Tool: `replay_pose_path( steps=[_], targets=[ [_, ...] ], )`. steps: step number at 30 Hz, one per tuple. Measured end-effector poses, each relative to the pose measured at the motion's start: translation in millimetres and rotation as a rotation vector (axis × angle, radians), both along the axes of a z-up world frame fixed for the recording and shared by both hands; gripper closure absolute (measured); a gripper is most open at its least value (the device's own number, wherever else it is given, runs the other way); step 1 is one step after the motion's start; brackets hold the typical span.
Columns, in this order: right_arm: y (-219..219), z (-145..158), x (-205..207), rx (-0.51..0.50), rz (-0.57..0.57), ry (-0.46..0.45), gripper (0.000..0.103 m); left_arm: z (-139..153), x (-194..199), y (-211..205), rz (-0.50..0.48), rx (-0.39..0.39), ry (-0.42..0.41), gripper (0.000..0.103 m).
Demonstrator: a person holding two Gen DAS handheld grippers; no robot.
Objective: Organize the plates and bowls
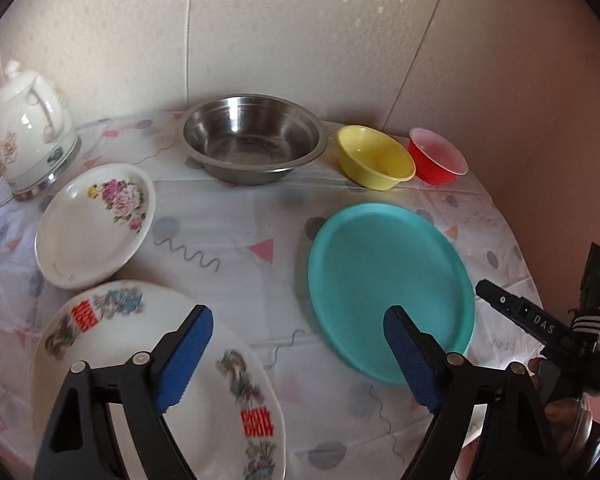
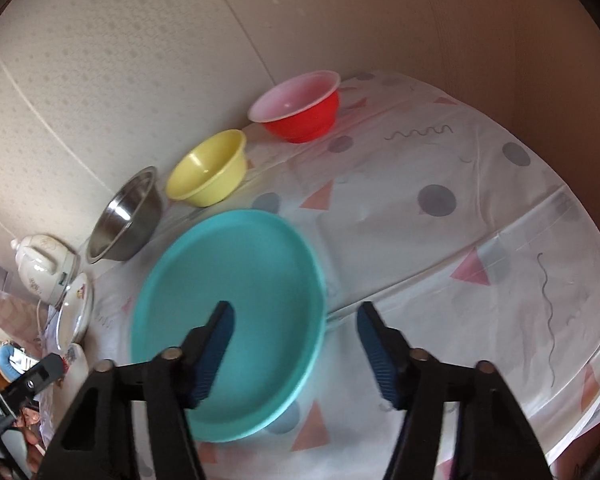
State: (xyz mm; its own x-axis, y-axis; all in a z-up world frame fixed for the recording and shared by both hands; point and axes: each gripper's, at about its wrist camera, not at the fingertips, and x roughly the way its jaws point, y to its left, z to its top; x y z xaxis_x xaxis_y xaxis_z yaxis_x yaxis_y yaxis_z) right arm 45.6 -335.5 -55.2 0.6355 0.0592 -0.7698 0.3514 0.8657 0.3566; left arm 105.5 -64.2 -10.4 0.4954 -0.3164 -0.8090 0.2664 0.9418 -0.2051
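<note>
On the left of the left wrist view we see a white ceramic kettle (image 1: 30, 128) with a faint floral print, standing at the back edge of the table (image 1: 228, 216), which is covered by a pale cloth printed with grey dots, pink triangles and squiggles. Just in front of it lies a white dish with pink roses (image 1: 94, 226), and nearer us a larger white plate with dragons (image 1: 156, 364) bearing two blocks of red characters, the doubled Chinese "happiness" sign as far as we can read it through the blur.

Our left gripper (image 1: 298, 358) hangs over the cloth between that plate and the teal plate (image 1: 390, 298); its blue pads stand well apart with nothing between them.

Along the wall behind sit a steel bowl (image 1: 254, 138), then a yellow bowl (image 1: 374, 158), then a red bowl (image 1: 438, 156) with a pale inside, each just beside the next. The teal plate lies flat in front of the yellow and red bowls.

At the far right of this view the other tool shows raised letters "DAS"; the rest is cut off.

In the right wrist view our right gripper (image 2: 296, 344) straddles the near rim of the teal plate (image 2: 228, 280): one pad is over the plate, the other beyond its edge, jaws apart and not pressing it. At the lower left edge of this view a black part carries small white lettering that we cannot read.
</note>
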Motion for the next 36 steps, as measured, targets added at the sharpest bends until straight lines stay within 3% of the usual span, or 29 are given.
replay_pose_path(
  steps=[1, 10, 14, 19, 24, 28, 36],
  targets=[
    [-1.7, -2.4, 1.5, 0.001, -0.001, 0.007, 0.051, -1.6, 4.9, -2.4, -0.001, 0.006, 0.003, 0.018],
    [0.9, -13.8, 9.3, -0.044, 0.009, 0.047, 0.062, -38.8, 48.8, -36.0, -0.049, 0.099, 0.146, 0.080],
    [1.4, -13.6, 12.8, -0.061, 0.017, 0.056, 0.068, -50.5, 54.5, -49.3, -0.063, 0.144, 0.166, 0.082],
    [2.3, -12.7, 13.6, -0.067, 0.016, 0.068, 0.069, -61.3, 53.5, -58.2, -0.092, 0.170, 0.181, 0.082],
    [12.4, -14.2, 17.5, -0.082, 0.049, 0.081, 0.084, -59.7, 47.9, -56.3, -0.106, 0.190, 0.140, 0.086],
    [23.3, -12.3, 22.2, -0.084, 0.082, 0.081, 0.090, -59.3, 53.2, -44.4, -0.060, 0.202, 0.140, 0.088],
    [49.0, -13.1, 39.0, -0.104, 0.142, 0.080, 0.090, -58.4, 57.8, -18.4, 0.004, 0.221, 0.135, 0.089]
  ],
)
